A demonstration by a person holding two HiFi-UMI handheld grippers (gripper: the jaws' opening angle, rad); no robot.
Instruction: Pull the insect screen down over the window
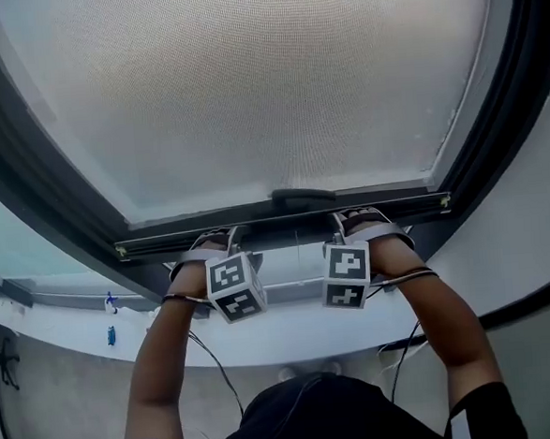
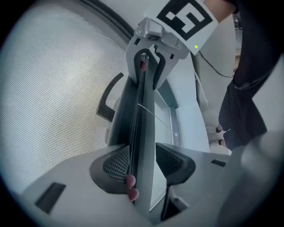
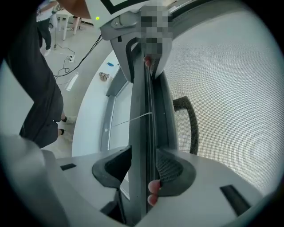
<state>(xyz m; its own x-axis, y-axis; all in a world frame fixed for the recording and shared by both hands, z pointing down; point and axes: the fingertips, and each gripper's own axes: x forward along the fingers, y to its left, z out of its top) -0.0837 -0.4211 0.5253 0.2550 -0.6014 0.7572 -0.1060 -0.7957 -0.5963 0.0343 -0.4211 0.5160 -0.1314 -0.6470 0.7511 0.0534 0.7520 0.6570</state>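
The grey mesh insect screen point(image 1: 247, 84) covers most of the window. Its dark bottom bar point(image 1: 285, 224) carries a black handle point(image 1: 302, 198) at the middle. My left gripper point(image 1: 222, 243) and right gripper point(image 1: 355, 225) both reach up to this bar, one on each side of the handle. In the left gripper view, the left gripper point(image 2: 142, 166) is shut on the bar point(image 2: 141, 133), and the right gripper holds it farther along. In the right gripper view, the right gripper point(image 3: 142, 170) is shut on the bar point(image 3: 141, 124), with the handle point(image 3: 188, 119) just beyond.
A dark window frame point(image 1: 38, 183) surrounds the screen. Below it runs a white sill point(image 1: 293, 339) with the lower track point(image 1: 289, 283) and a small blue thing point(image 1: 111, 335) at the left. Cables point(image 1: 215, 368) hang from the grippers. The person's dark clothing point(image 2: 248, 88) is close behind.
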